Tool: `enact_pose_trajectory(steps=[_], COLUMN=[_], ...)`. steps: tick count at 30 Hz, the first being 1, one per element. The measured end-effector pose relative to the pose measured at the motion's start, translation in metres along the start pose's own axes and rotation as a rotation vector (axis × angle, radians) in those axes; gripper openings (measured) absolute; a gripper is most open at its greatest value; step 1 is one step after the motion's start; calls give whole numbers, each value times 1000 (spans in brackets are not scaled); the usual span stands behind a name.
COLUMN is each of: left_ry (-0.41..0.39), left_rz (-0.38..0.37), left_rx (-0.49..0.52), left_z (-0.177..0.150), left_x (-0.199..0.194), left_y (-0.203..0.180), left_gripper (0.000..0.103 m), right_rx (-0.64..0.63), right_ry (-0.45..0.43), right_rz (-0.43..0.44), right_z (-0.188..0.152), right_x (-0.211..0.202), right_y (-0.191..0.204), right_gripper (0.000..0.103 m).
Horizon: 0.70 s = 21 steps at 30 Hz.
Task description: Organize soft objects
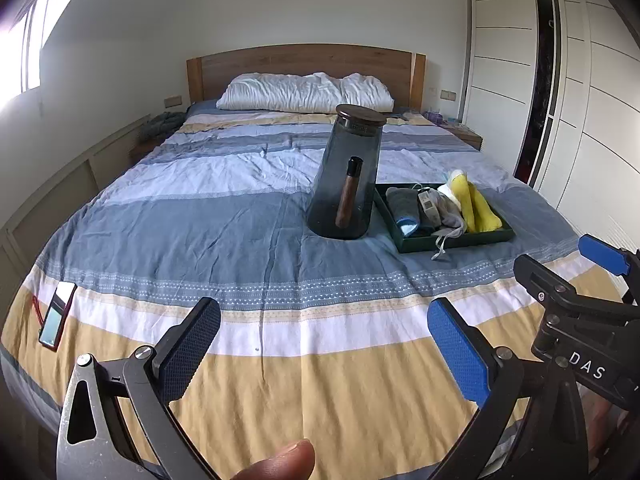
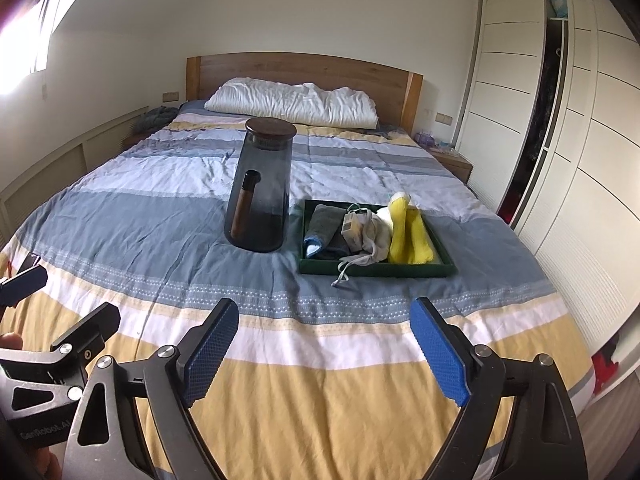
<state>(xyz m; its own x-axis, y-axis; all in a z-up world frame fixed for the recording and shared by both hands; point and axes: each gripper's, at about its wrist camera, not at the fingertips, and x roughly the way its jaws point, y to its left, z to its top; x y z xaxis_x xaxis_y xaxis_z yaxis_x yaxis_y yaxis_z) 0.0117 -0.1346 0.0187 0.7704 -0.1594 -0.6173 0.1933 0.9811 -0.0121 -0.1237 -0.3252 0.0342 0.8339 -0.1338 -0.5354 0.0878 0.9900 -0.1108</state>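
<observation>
Both the left gripper [image 1: 324, 344] and right gripper [image 2: 324, 344] are held spread wide, nothing between the pads, over the bed [image 1: 200, 220]. Soft objects [image 2: 368, 232] are piled in the green tray [image 2: 376, 270], just right of the smoked-glass jar [image 2: 260, 196].

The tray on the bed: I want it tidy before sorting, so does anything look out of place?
Yes. A pale drawstring cord from the grey pouch spills over the green tray's near rim onto the bedspread. The yellow socks stick up above the rim rather than lying flat.
</observation>
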Motion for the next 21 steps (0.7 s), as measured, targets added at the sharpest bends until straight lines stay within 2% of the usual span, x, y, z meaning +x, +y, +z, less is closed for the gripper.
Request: enact_pose_trajectory(steps=[21], left_ry=[31], left_rz=[0], left_rx=[33], left_z=[-6], left_x=[9], left_y=[0], left_gripper=[102], right_rx=[-21], right_ry=[34], right_rz=[8], right_z=[-8], right_x=[18], right_y=[10], right_gripper=[89])
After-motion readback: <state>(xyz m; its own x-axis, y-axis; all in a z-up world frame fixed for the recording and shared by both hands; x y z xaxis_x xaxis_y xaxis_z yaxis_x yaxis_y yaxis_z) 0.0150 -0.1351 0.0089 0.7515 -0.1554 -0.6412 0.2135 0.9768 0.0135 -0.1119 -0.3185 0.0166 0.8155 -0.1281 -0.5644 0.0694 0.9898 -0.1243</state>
